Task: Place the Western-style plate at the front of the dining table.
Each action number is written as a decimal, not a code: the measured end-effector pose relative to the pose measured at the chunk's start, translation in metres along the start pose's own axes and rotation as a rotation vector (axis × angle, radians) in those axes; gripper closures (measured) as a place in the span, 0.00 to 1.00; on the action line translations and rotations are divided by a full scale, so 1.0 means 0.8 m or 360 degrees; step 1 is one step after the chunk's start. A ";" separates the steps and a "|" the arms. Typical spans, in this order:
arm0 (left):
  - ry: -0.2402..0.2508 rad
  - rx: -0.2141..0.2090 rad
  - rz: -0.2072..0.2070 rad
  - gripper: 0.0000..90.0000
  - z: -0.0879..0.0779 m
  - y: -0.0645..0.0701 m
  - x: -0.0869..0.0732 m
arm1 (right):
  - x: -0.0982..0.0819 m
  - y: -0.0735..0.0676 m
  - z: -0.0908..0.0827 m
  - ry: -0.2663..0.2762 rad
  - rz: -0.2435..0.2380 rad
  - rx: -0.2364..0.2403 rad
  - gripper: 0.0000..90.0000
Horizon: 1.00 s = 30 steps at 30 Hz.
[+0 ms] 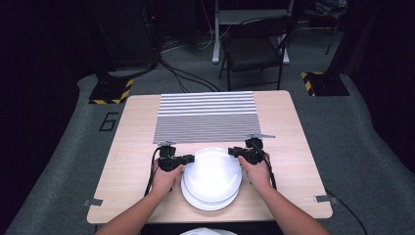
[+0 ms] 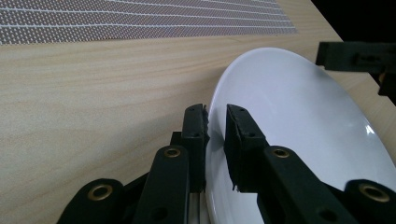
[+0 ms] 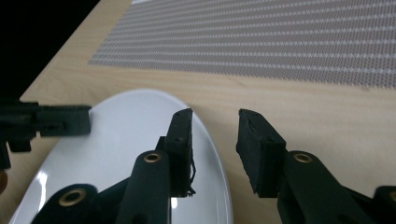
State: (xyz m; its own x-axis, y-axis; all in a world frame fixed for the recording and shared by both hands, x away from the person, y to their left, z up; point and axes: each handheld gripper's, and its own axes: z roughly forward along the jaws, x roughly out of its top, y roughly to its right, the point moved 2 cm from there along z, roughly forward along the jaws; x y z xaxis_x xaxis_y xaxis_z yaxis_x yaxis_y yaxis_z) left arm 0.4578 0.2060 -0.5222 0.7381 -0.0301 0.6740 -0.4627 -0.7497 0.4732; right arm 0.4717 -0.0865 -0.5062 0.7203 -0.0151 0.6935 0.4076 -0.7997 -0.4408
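top plate (image 1: 213,172) | left gripper (image 2: 215,122) loosely straddling rim | right gripper (image 3: 215,126) released, straddling rim

Stacked plates (image 1: 211,177) on table (image 1: 132,166), placemat (image 1: 207,116) behind

Striped placemat (image 1: 207,116), wooden table (image 1: 127,161), chair (image 1: 254,49)

1. A light wooden table (image 1: 132,147) carries everything.
2. A striped placemat (image 1: 208,116) lies flat beyond both grippers' tips.
3. A stack of white plates (image 1: 211,177) rests between the left gripper (image 1: 187,159) and right gripper (image 1: 235,152).
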 end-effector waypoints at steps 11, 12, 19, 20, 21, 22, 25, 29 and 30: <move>0.0012 0.0024 -0.0005 0.87 -0.001 0.001 -0.001 | -0.064 0.001 -0.046 -0.0114 0.0077 0.0021 0.67; 0.0012 0.0024 -0.0005 0.87 -0.001 0.001 -0.001 | -0.067 -0.001 -0.049 -0.0121 0.0094 0.0023 0.67; 0.0001 0.0010 -0.0018 0.87 -0.002 0.000 -0.002 | -0.079 -0.010 -0.055 -0.0155 0.0124 0.0049 0.73; -0.0004 0.0008 -0.0022 0.87 -0.003 -0.001 -0.002 | -0.080 -0.011 -0.054 -0.0150 0.0105 0.0022 0.78; -0.0004 0.0008 -0.0022 0.87 -0.003 -0.001 -0.002 | -0.080 -0.011 -0.054 -0.0150 0.0105 0.0022 0.78; -0.0006 0.0000 -0.0040 0.87 -0.003 -0.001 -0.002 | -0.079 -0.010 -0.053 -0.0145 0.0104 0.0016 0.79; 0.0003 0.0008 -0.0038 0.88 -0.004 -0.004 -0.001 | -0.072 -0.005 -0.048 -0.0146 0.0177 0.0035 0.82; 0.0015 -0.0008 -0.0092 0.88 -0.005 -0.010 0.001 | -0.060 -0.002 -0.041 -0.0106 0.0207 0.0047 0.84; 0.0028 -0.0010 -0.0135 0.88 -0.005 -0.013 0.003 | -0.056 -0.001 -0.038 -0.0090 0.0217 0.0051 0.85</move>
State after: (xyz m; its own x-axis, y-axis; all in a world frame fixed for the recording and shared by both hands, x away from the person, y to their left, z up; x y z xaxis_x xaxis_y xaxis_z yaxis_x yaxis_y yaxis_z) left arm 0.4624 0.2163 -0.5228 0.7660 0.0453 0.6412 -0.4019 -0.7447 0.5328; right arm 0.4217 -0.1037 -0.5197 0.8003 -0.0876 0.5932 0.3211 -0.7729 -0.5473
